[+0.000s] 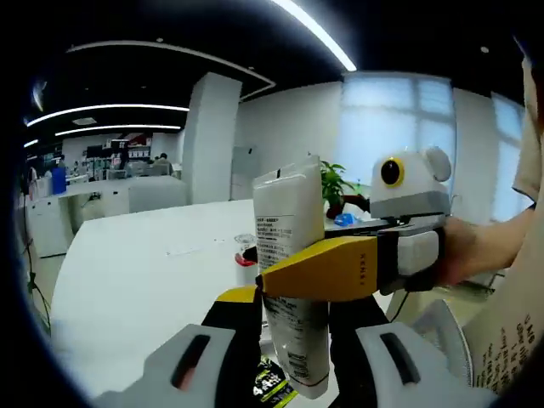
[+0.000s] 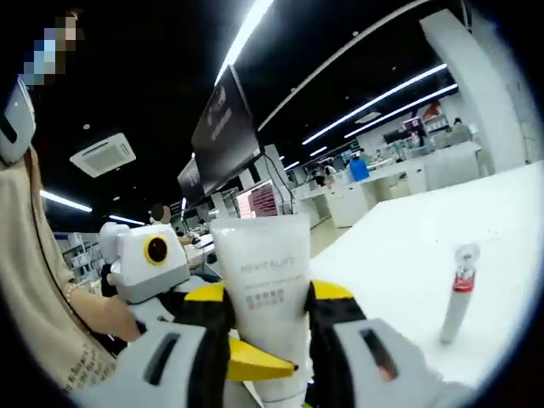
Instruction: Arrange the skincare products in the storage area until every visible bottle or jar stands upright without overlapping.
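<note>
A white plastic squeeze tube with small dark print (image 1: pixel 291 280) stands upright in the air above the white counter (image 1: pixel 144 289), and both grippers pinch it at once. In the left gripper view the left gripper (image 1: pixel 291 340) has its black-and-yellow jaws pressed against the tube's lower half from either side, the crimped flat end of the tube pointing up and the cap end down between the jaws. The right gripper (image 1: pixel 340 268) reaches in from the right side of that view, its yellow jaw lying across the front of the tube, just above the left gripper's hold; a person's hand (image 1: pixel 463 251) grips its grey handle.

In the right gripper view the same white tube (image 2: pixel 263 297) rises between the right gripper's (image 2: pixel 268 327) two jaws, which close on it from both sides. The left gripper (image 2: pixel 246 361) comes in from the left and below, its yellow jaw tip touching the tube low down. A person in a beige printed top (image 2: pixel 42 297) stands at the left edge.

Well to the right of the tube in this view, a slim white tube with a red band and clear cap (image 2: pixel 459 293) stands upright on the counter (image 2: pixel 476 229), apart from everything else. In the left gripper view a small red-and-clear item (image 1: pixel 246 255) sits on the counter just left of the held tube, too blurred to identify. A green potted plant (image 1: pixel 336 183) stands behind the tube, farther along the counter.
</note>
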`<state>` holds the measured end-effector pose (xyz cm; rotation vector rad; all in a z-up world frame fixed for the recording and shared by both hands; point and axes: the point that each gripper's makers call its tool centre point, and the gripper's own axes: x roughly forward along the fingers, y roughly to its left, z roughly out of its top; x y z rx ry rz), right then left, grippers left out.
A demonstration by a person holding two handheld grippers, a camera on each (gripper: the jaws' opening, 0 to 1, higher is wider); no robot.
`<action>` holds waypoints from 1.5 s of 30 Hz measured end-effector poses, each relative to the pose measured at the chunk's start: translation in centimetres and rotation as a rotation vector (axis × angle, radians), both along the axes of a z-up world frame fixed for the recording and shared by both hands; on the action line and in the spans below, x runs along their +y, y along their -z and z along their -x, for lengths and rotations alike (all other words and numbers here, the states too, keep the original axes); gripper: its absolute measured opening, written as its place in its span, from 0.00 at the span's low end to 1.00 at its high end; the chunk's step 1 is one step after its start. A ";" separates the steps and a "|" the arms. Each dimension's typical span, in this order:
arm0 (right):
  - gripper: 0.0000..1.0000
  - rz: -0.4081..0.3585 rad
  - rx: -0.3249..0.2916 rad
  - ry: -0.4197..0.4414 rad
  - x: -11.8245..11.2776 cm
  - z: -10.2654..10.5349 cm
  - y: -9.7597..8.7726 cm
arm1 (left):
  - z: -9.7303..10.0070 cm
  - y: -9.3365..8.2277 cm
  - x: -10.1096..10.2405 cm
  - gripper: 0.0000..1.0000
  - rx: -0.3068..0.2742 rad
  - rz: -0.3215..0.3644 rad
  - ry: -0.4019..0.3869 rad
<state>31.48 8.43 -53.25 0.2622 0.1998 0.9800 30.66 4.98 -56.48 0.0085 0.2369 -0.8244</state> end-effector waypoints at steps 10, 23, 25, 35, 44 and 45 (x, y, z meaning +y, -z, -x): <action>0.36 0.009 0.015 0.211 -0.2 -2.0 0.4 | -2.7 0.6 0.5 0.19 -0.055 -0.165 -0.144; 0.36 0.005 -0.051 0.029 -1.5 -1.3 -0.3 | -2.5 -0.1 -0.5 0.11 0.046 -0.013 0.010; 0.34 0.011 -0.079 -0.067 -1.6 -0.9 -0.8 | -2.1 -0.9 -0.9 0.11 0.025 0.003 0.095; 0.25 0.004 -0.224 -0.341 -2.3 0.5 -4.8 | 0.1 -3.3 -3.6 0.11 0.017 0.048 0.425; 0.22 0.137 -0.244 -0.555 -2.5 2.3 -3.6 | 1.4 -4.0 -4.6 0.12 0.064 0.083 0.598; 0.22 0.153 -0.243 -0.570 -2.6 2.5 -3.3 | 1.3 -4.0 -4.6 0.12 0.066 0.086 0.602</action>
